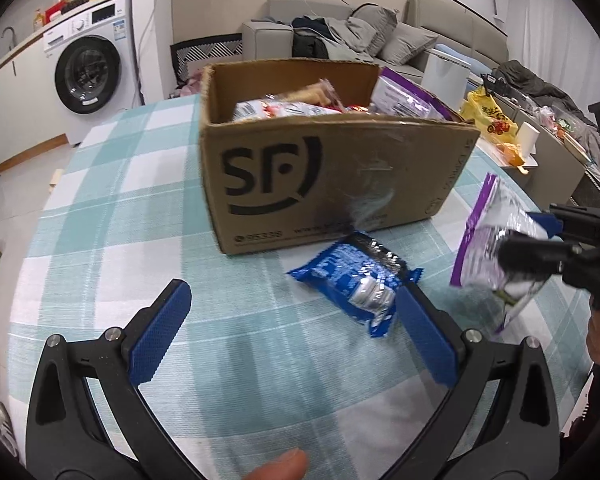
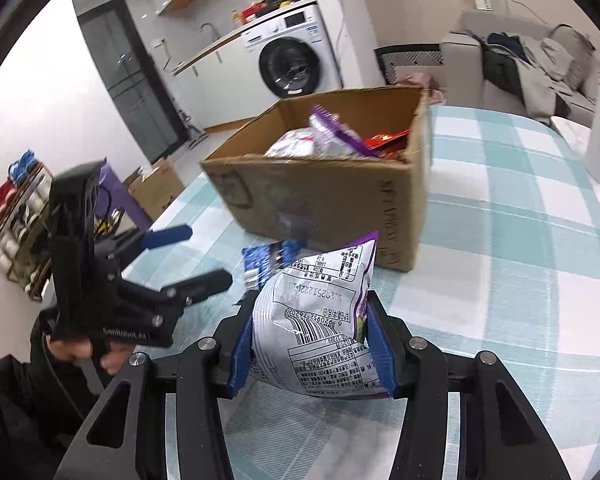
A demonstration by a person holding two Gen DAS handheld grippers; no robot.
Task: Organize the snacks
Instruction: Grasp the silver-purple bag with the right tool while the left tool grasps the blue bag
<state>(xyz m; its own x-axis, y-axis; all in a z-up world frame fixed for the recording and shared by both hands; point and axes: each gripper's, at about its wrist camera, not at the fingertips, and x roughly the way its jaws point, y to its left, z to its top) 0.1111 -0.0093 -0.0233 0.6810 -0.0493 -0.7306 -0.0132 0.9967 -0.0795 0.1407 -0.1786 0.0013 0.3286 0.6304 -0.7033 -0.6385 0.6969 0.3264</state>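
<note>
- The right gripper (image 2: 314, 320) was closed on a silver and purple snack bag (image 2: 320, 320); its two blue pads pressed the bag from both sides, and the bag stood up between them with the printed back and barcode facing the wrist camera.
- In the left wrist view this same bag (image 1: 496, 240) hung in the air at about 3 o'clock, above the tablecloth and well to the right of the box.
- The left gripper (image 1: 296, 304) was wide open and held nothing; its jaws stood far apart over the checked tablecloth (image 1: 120, 184).
- A blue snack packet (image 1: 360, 280) lay flat on the cloth just in front of the box, and its near end lay just beside the tip of the right-side blue pad (image 1: 424, 344) of the left gripper. Whether they touched, I could not tell.
- The cardboard box (image 1: 332, 168) stood open on the table at 12 o'clock from the left gripper, with black letters on its front wall.
- Inside the box there were already several snacks, among them a purple and silver bag (image 1: 408, 98) leaning at the right side.
- In the right wrist view the box (image 2: 332, 196) was at about 12 o'clock, and the left gripper (image 2: 208, 256) was at 9 o'clock, held by a hand (image 2: 80, 354).
- A washing machine (image 1: 88, 64) stood at the far wall, at 10 o'clock.
</note>
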